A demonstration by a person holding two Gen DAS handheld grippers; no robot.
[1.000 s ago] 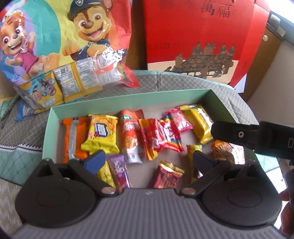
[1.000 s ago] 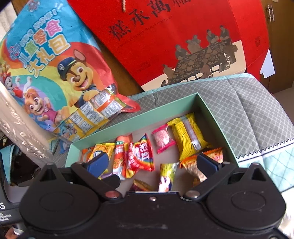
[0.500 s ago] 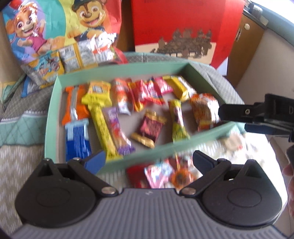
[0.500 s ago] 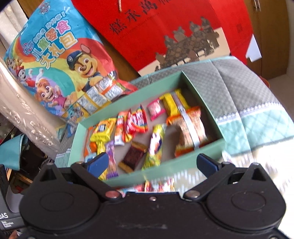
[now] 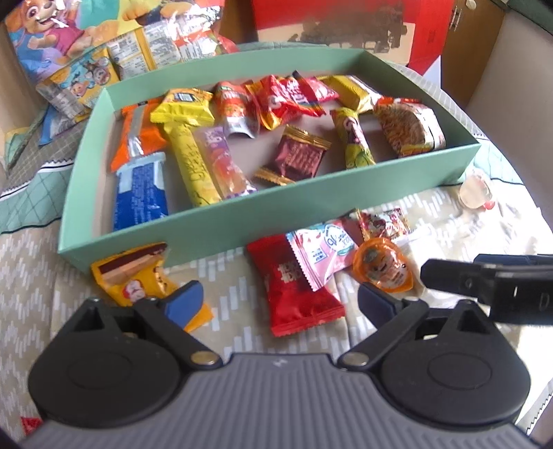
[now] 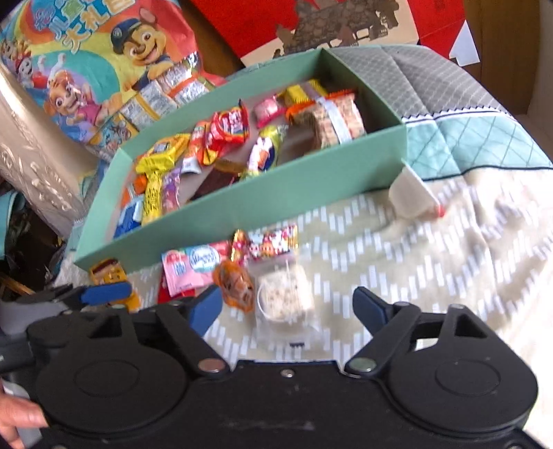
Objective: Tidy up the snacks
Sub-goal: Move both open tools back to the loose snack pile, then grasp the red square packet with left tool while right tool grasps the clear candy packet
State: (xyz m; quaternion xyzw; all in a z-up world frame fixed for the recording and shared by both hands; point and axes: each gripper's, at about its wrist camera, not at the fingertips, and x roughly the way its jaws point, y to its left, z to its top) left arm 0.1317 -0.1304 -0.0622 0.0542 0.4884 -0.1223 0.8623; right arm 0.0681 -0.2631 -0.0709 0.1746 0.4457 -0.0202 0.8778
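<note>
- Your left gripper [image 5: 280, 300] hangs above the loose snacks on the patterned cloth [image 5: 224, 273], its jaws wide and just now narrowing a little. Nothing is pressed between them; a red packet [image 5: 297, 293] lies on the cloth in the gap.
- Just left of that gap lies a yellow wafer packet [image 5: 138, 276], partly under the left fingertip.
- Your right gripper [image 6: 287, 307] also stands wide, its jaws just now closing somewhat, gripping nothing. A clear-wrapped pale rice cake [image 6: 285, 293] lies on the cloth between the fingers.
- Beside that cake sit an orange round candy [image 6: 236, 281], a pink packet [image 6: 190, 267] and a small red patterned packet [image 6: 273, 241], all close together in front of the box.
- The green box [image 5: 242, 214] sits just behind these loose snacks, already holding many wrapped snacks lying flat.
- A clear jelly cup [image 5: 475, 191] rests alone near the box's right front corner.
- Behind the box lean a cartoon-printed snack bag [image 6: 103, 58] and a red gift bag [image 6: 345, 20].
</note>
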